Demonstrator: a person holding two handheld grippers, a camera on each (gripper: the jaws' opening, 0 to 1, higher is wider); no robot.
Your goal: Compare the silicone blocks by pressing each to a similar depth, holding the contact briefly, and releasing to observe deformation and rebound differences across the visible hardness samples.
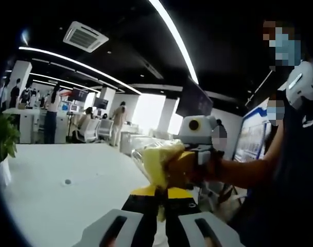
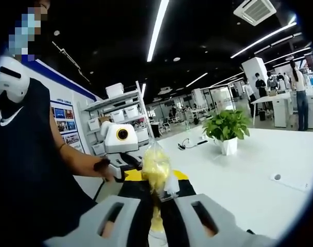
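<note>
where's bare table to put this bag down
Free: the white table between the left plant and the yellow bag, bare except a small round spot. In the right gripper view, the stretch right of the bag, in front of the potted plant. Crowded: between both grippers' jaws, beside the person.

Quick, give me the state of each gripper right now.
Left gripper: shut on the yellow bag.
Right gripper: shut on the yellow bag too; both pinch it above the white table.
</note>
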